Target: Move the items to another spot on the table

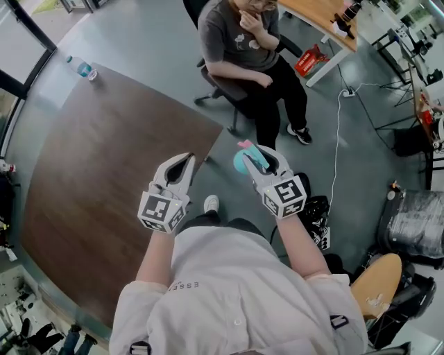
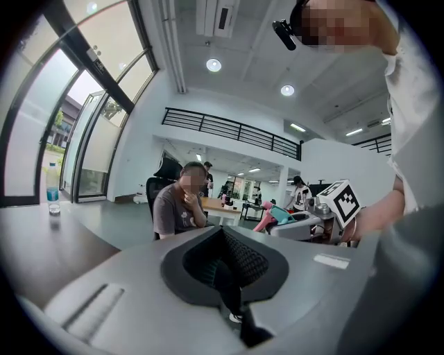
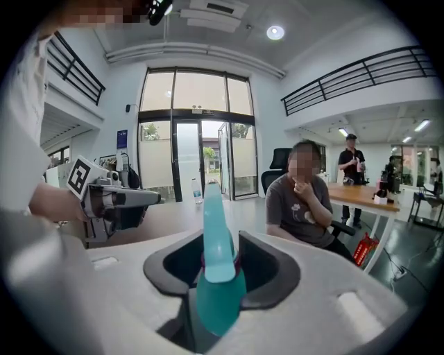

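Observation:
My right gripper (image 1: 262, 163) is shut on a teal bottle (image 1: 243, 159) with a pink part at its top, held in the air beyond the right edge of the brown table (image 1: 104, 173). In the right gripper view the bottle (image 3: 214, 229) stands upright between the pads, its long teal top pointing up, with my right gripper (image 3: 220, 277) round its lower body. My left gripper (image 1: 183, 165) hovers over the table's near right edge, shut with nothing in it. Its dark pads (image 2: 239, 260) meet in the left gripper view. The bottle (image 2: 279, 213) shows there to the right.
A small water bottle (image 1: 82, 68) stands at the table's far corner. A person sits on an office chair (image 1: 229, 90) just past the table. Behind are a wooden desk (image 1: 322, 17), a red box (image 1: 310, 61), a floor cable (image 1: 338, 139) and dark bags (image 1: 409, 222).

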Demonstrator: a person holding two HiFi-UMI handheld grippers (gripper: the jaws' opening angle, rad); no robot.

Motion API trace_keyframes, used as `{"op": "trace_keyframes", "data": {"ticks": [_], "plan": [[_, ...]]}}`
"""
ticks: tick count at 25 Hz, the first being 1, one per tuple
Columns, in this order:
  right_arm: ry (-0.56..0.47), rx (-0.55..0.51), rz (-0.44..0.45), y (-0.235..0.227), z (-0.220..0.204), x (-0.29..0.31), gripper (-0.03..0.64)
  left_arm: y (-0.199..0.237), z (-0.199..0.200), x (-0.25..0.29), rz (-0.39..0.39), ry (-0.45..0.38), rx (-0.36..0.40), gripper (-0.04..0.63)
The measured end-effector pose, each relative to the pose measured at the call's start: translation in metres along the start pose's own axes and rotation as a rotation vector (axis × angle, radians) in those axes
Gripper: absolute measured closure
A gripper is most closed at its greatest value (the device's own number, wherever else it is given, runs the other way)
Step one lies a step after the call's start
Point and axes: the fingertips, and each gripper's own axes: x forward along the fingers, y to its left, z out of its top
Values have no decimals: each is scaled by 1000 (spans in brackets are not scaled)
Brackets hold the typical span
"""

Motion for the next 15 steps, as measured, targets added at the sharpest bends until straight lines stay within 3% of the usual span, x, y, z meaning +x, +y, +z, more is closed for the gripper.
{"op": "trace_keyframes", "data": {"ticks": [3, 7, 15], "plan": [[-3, -23, 47, -9, 17, 32, 482, 23, 11, 16, 38, -14, 4, 578], [14, -66, 170, -8, 32, 79, 482, 54, 12, 15, 158, -28, -29, 578], [45, -186, 515, 21, 61, 179, 482, 126, 19, -3, 498, -73, -92, 578]]}}
